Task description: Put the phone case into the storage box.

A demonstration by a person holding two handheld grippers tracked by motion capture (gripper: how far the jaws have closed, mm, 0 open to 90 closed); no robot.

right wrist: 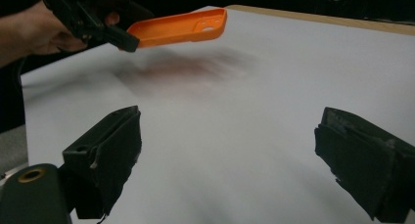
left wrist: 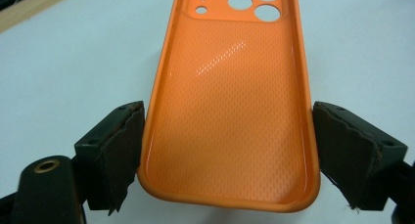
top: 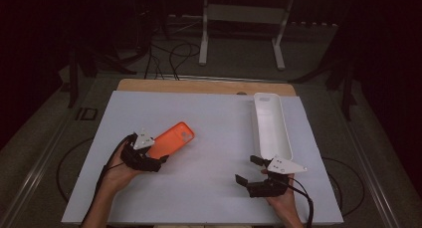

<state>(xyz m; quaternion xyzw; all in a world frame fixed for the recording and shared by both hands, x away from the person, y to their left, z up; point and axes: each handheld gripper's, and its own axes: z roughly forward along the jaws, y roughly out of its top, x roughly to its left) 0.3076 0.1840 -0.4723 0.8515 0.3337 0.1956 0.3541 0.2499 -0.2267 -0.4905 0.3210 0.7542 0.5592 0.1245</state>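
Dim room, white-topped table (top: 209, 188), grey floor (top: 40, 133) with cables (top: 171, 56), white stand (top: 244, 14) behind

1. Orange phone case (left wrist: 230, 111): soft-looking shell, dotted texture inside, round camera cut-outs at its far end.
2. State: I have it clamped across its width near the bottom end by my left claw (top: 160, 161), open side up.
3. Pose: lifted clear of the white bench (top: 214, 153), roughly level, its shadow below, at the bench's left side.
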